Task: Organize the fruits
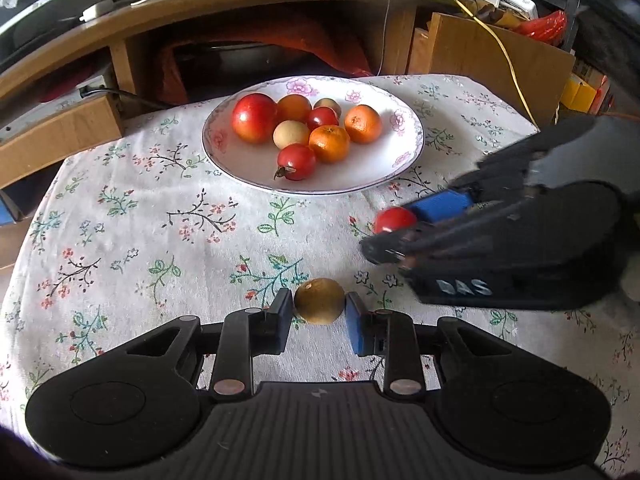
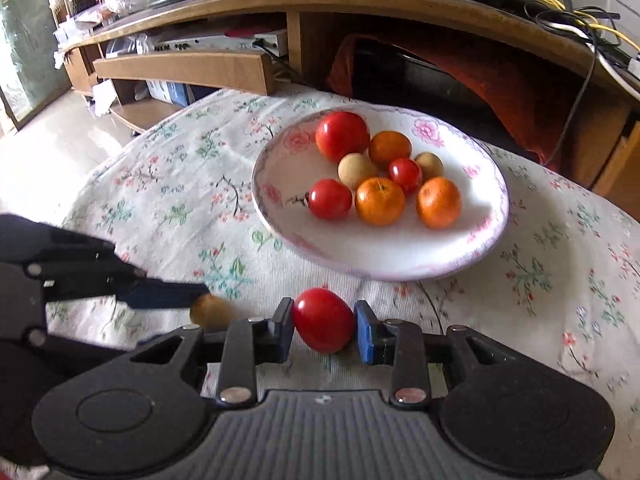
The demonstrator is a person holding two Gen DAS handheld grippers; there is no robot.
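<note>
Resting on the flowered cloth of the bench (image 1: 132, 220), a small brown fruit (image 1: 320, 301) sits between the pads of the left claw (image 1: 319, 314), which touch it on both sides — a pinch. Just beside it, the right claw (image 2: 323, 322) pinches a red fruit (image 2: 323, 320) in the same way, also down on the cloth; in the left wrist view that claw is blurred. Farther back stands a white plate (image 1: 384, 168) with a pink floral rim — on it lie four red fruits, three oranges and two pale round ones, bunched together and touching. Beyond the bench runs a wooden desk (image 2: 360, 0) strewn with cables.
</note>
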